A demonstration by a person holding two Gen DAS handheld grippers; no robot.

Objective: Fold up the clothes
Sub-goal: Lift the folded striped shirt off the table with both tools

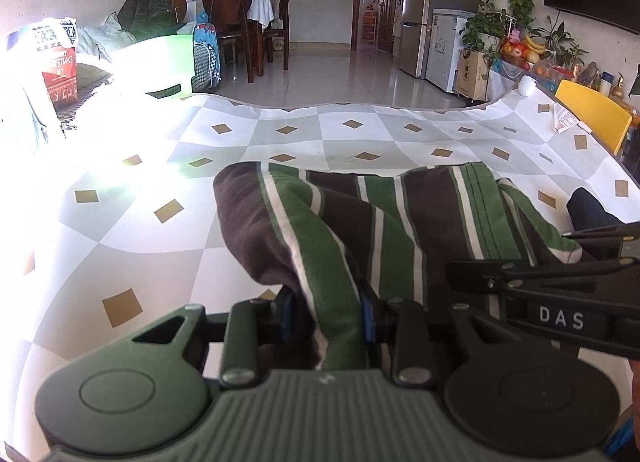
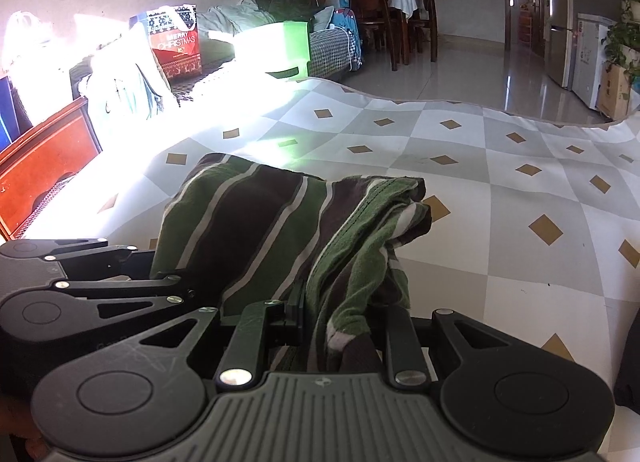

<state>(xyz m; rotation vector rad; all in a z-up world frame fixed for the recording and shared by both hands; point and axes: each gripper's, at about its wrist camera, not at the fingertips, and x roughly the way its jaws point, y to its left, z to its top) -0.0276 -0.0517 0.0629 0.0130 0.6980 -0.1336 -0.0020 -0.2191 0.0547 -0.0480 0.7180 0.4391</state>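
Pinching a near edge of the striped garment (image 1: 360, 217) with the left gripper (image 1: 328, 318), jaws closed on a green-and-white fold at the lower middle of the left wrist view. Likewise clamping a bunched hem with the right gripper (image 2: 340, 326), low and centre in the right wrist view. Running the held edge crosswise between the two grippers, set close side by side (the right one's black linkage showing at the lower right of the left view). Trailing away from both, up the frame, with the far end of the cloth resting on the checked tabletop (image 1: 360, 129). Judging neither hand the nearer: both sharing one edge, so likely carrying it forward together, over the resting part toward the upper frame.
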